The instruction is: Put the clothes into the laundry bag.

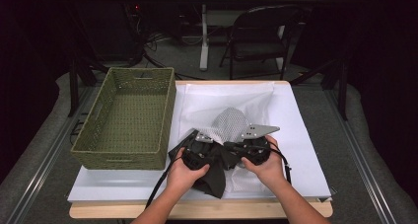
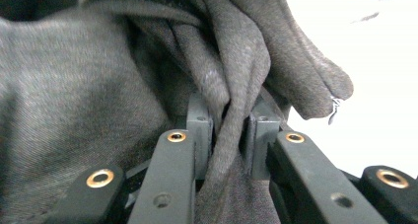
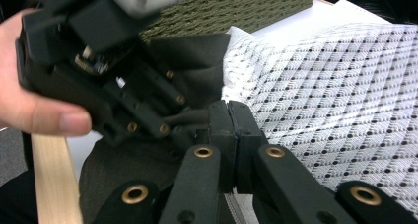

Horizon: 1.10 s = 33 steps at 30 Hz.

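The dark grey garment lies bunched at the table's near edge, partly over a white mesh bag. Both the left gripper and right gripper are clamped on its folds. A green woven basket stands left.

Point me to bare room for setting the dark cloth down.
Free: inside the green basket; white sheet strip right of the mesh bag; sheet strip in front of the basket, by the near table edge. Crowded: centre front, where the left gripper and right gripper pinch the dark cloth against the mesh bag.
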Motion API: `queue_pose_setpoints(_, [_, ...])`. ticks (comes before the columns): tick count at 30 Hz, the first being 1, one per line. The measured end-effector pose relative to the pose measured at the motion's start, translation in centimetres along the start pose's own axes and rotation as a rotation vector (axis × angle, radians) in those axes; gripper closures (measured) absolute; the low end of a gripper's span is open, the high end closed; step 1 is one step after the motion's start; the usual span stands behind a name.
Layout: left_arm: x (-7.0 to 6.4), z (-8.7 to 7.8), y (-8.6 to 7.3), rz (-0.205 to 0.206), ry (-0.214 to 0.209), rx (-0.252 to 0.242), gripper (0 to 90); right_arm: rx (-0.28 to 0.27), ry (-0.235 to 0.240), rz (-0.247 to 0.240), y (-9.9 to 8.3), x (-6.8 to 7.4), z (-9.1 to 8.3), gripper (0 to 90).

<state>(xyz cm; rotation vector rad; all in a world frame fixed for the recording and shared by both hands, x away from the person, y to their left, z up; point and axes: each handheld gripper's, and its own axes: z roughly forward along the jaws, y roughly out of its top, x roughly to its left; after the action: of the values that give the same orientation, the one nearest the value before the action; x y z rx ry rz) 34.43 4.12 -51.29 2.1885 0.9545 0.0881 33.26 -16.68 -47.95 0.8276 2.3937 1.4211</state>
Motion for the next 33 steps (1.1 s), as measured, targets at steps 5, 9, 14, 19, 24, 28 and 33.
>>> queue_pose_setpoints(5, [0.1, -0.2, 1.4, -0.020, -0.001, -0.047, 77.8, 0.002, 0.009, -0.020, 0.1, 0.5, 0.1, 90.0])
queue_pose_setpoints(9, [0.3, 0.0, 2.2, -0.030, 0.007, -0.067, 77.9, -0.011, 0.032, 0.000, 0.3, 0.6, -0.1, 90.0])
queue_pose_setpoints(14, [0.8, 0.7, 3.0, -0.059, 0.010, -0.095, 77.8, -0.020, 0.041, 0.010, 0.4, 0.6, -0.4, 90.0])
queue_pose_setpoints(19, [1.4, 2.7, 2.8, -0.082, 0.007, -0.052, 73.6, -0.020, 0.038, 0.020, 0.3, 0.2, -0.4, 90.0])
queue_pose_setpoints(24, [1.0, 2.1, 2.7, -0.037, 0.027, -0.030, 58.2, -0.019, 0.005, 0.011, 0.1, -0.2, -0.7, 90.0])
queue_pose_setpoints(28, [0.3, 0.1, 2.5, 0.007, 0.100, -0.047, 49.3, -0.019, -0.004, 0.019, 0.1, -0.6, -0.8, 90.0])
queue_pose_setpoints(33, [0.1, -2.7, 2.2, -0.019, 0.066, -0.043, 47.6, -0.019, -0.011, 0.022, 0.0, -0.8, -0.8, 90.0])
